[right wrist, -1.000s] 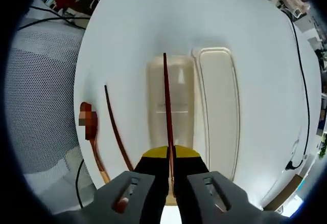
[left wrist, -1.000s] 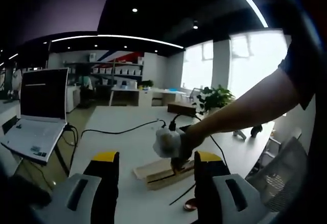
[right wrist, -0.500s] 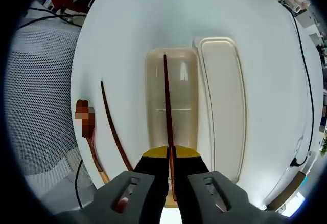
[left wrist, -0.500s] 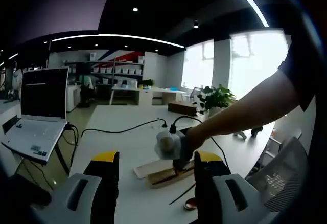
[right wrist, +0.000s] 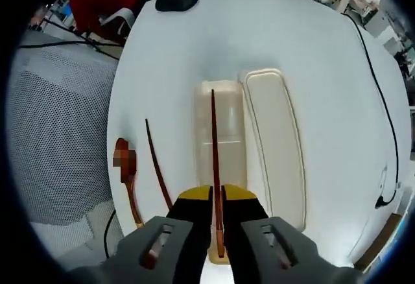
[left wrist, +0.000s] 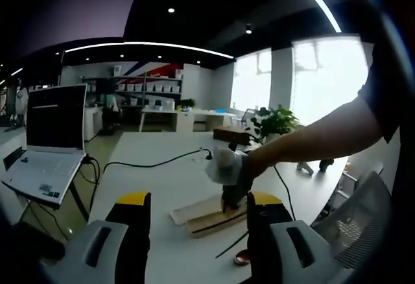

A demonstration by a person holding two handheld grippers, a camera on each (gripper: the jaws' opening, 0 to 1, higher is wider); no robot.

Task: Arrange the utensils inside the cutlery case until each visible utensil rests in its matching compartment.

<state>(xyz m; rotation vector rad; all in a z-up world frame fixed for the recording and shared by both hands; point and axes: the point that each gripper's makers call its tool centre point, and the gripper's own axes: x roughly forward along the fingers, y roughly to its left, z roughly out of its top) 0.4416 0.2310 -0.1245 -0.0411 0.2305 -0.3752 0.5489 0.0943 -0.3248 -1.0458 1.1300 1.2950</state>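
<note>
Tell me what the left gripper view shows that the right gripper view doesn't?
The left gripper view shows an open laptop, a potted plant, bright windows, and the left gripper, open and holding nothing.

The right gripper view looks down on the case's lid lying flat beside it, a mesh chair, and the right gripper shut on a chopstick.

Both show the white table, the cutlery case, a second chopstick lying loose on the table, and a spoon next to it.

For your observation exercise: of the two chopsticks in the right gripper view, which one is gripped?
The chopstick above the open case, clamped between the right gripper's fingers; the other chopstick lies loose on the table.
</note>
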